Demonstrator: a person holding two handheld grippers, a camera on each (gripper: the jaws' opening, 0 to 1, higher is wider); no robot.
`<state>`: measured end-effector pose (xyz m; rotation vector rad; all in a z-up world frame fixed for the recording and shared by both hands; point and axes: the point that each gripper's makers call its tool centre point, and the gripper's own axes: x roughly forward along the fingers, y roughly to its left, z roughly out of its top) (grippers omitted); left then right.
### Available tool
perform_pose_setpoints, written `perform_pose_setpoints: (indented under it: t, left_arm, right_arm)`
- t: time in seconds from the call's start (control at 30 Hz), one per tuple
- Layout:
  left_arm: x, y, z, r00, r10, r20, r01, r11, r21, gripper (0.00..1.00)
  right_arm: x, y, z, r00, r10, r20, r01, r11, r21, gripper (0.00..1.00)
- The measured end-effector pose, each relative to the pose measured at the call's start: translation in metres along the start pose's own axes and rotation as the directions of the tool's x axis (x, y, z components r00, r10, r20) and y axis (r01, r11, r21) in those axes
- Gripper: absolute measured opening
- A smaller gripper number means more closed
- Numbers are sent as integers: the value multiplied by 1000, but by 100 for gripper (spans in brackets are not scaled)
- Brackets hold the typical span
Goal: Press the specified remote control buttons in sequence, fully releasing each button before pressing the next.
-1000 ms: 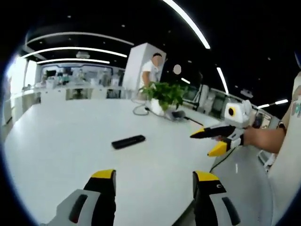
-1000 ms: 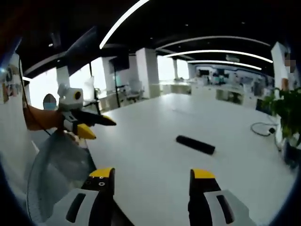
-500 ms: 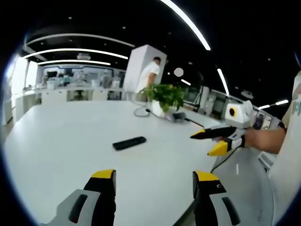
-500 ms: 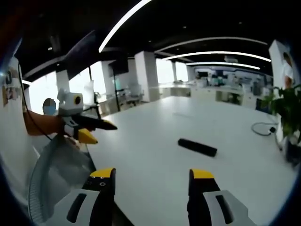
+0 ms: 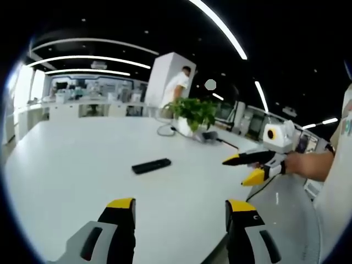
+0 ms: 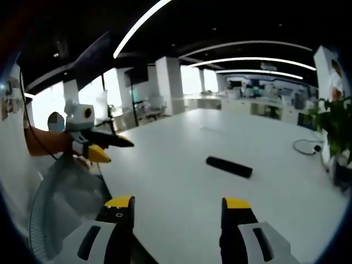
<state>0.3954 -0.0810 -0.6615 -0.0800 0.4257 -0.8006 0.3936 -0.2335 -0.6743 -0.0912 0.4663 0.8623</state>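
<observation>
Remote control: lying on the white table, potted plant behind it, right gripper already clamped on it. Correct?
Not quite. The right gripper is open and holds nothing; the remote control lies apart from it, out on the white table, as the right gripper view shows. The rest holds: in the left gripper view the potted plant stands behind the remote.

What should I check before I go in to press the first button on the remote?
1. Remote in sight on the white table: ok, in both gripper views.
2. Left gripper jaws open and empty: ok.
3. Right gripper jaws open and empty: ok.
4. Either gripper touching the remote: not ok, both held well short of it.
5. Path to the remote clear: ok, bare tabletop between.
6. Button side facing up: cannot tell, too small and dark.
</observation>
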Motion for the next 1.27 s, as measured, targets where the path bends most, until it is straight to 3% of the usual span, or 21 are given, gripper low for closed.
perform_pose_setpoints:
  t: [0.2, 0.4, 0.97, 1.27]
  left_arm:
    - [-2, -7, 4, 1000, -13, 28, 11, 996, 84, 68]
    - [1, -13, -5, 1000, -20, -20, 22, 988, 150, 69]
    - [2, -12, -12, 998, -13, -55, 22, 985, 171, 69]
    - [0, -9, -8, 999, -9, -32, 14, 987, 159, 69]
  right_arm:
    - [2, 7, -6, 999, -16, -44, 11, 994, -113, 62]
    - [4, 12, -10, 998, -13, -67, 2, 987, -160, 62]
    - [1, 10, -4, 1000, -8, -25, 6, 994, -113, 61]
    - [1, 8, -3, 1000, -16, -26, 13, 995, -103, 60]
